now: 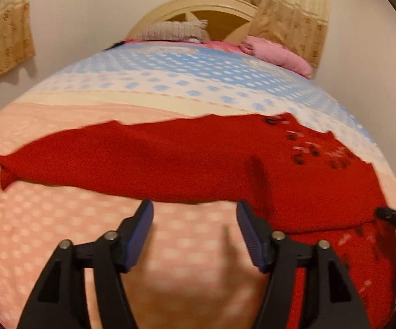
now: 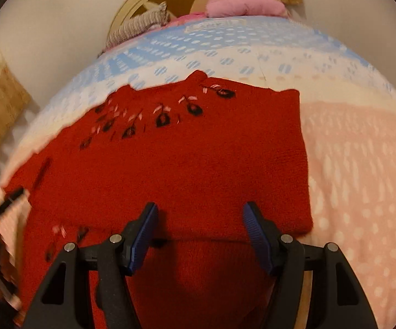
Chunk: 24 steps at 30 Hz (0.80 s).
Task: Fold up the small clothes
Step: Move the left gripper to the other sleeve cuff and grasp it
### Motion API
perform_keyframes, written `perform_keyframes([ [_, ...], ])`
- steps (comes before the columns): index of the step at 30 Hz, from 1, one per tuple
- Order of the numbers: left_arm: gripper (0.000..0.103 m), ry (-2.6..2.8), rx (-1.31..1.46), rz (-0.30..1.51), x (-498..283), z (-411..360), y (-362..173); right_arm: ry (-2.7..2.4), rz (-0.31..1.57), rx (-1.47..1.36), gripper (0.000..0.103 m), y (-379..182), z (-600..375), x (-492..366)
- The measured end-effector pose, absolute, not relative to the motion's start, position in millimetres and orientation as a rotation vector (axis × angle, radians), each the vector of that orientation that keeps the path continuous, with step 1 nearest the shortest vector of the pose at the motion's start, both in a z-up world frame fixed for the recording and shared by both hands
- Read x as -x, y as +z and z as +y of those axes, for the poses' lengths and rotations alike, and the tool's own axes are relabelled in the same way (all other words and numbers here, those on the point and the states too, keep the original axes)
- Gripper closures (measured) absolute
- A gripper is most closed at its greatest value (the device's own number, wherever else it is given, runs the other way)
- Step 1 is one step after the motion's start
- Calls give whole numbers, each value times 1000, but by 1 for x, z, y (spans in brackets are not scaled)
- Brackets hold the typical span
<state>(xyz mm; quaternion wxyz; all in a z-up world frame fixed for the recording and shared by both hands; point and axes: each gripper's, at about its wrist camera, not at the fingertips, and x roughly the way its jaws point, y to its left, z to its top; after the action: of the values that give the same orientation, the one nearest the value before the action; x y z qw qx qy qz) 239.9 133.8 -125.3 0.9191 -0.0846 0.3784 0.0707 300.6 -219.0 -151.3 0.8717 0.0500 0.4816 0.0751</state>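
A red knitted sweater with black and pink flower stitching lies flat on the bedspread. In the left wrist view one sleeve stretches out to the left and the body lies at the right. My left gripper is open over bare pink bedspread, just short of the sleeve's near edge, with nothing between its fingers. In the right wrist view my right gripper hangs open above the sweater, near a folded edge that runs across its body. It holds nothing. The right gripper's tip shows at the sweater's right side.
At the head of the bed lie a pink pillow and a folded grey knit, in front of a cream headboard. Patterned curtains hang on the wall. The pink and blue dotted bedspread extends right of the sweater.
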Motion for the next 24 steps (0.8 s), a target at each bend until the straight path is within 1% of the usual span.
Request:
perform_keyframes([
  [2, 36, 191, 174, 783, -236, 155, -127, 146, 1006, -55, 37, -142, -206, -299],
  [4, 36, 240, 192, 785, -231, 178, -129, 192, 998, -75, 37, -136, -194, -301],
  [7, 36, 317, 246, 784, -222, 213, -132, 254, 983, -39, 37, -132, -157, -311],
  [10, 36, 398, 318, 781, -207, 253, -137, 339, 1024, 42, 37, -150, -116, -317],
  [11, 36, 429, 343, 780, -202, 268, -139, 326, 1032, 73, 35, -156, -109, -316],
  [12, 36, 444, 358, 780, -198, 275, -140, 298, 988, 108, 34, -159, -103, -309],
  [14, 35, 496, 400, 776, -188, 297, -144, 279, 937, 102, 34, -162, -103, -300],
  [18, 35, 522, 496, 753, -178, 322, -146, 297, 941, 49, 34, -163, -113, -297],
  [24, 35, 464, 725, 644, -179, 347, -134, 290, 922, 58, 33, -164, -107, -293],
])
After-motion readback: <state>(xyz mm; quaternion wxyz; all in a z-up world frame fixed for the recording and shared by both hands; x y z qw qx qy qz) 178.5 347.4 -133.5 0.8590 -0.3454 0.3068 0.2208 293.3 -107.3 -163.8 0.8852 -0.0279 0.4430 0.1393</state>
